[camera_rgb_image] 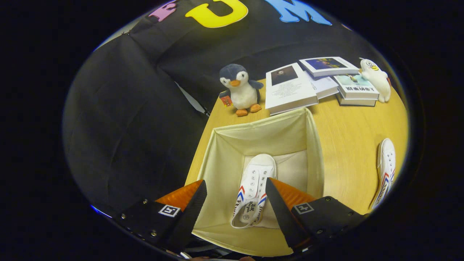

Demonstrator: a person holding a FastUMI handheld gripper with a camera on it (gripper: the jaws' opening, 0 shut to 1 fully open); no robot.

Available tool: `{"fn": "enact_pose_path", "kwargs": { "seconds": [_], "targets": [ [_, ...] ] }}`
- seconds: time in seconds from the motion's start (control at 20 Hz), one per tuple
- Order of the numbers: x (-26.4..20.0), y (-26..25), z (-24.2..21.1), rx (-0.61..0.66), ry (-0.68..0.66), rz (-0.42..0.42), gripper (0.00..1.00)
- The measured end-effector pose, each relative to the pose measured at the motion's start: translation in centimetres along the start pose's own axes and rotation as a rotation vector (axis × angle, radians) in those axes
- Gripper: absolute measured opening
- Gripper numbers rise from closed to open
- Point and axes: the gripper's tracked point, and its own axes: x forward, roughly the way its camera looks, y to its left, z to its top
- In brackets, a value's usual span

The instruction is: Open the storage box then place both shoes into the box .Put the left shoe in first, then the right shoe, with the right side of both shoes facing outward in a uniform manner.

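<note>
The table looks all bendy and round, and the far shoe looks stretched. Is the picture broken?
Not broken: the gripper view uses a fisheye lens, so the wooden table curves and the shoe on the table stretches. The shoe in the storage box, between the open gripper fingers, looks sharp and evenly lit. The penguin plush and books beyond are clear too.

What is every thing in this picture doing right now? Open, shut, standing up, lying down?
Storage box: open, one shoe inside.
Shoe in the box: lying on the bottom, between the fingers.
Shoe on the table: lying beside the box, outside it.
Gripper: fingers open, holding nothing.
Penguin toy: standing upright behind the box.
Books: closed, lying flat, some stacked.
White toy: resting against the books.
</note>
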Motion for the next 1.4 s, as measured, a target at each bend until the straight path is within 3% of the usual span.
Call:
{"fn": "enact_pose_path", "kwargs": {
  "seconds": [0.4, 1.4],
  "targets": [
    [-5.8, -5.8, 2.8, -0.098, -0.093, -0.043, 0.98],
    [-15.5, -27.5, 3.1, -0.027, -0.16, -0.302, 0.98]
  ]
}}
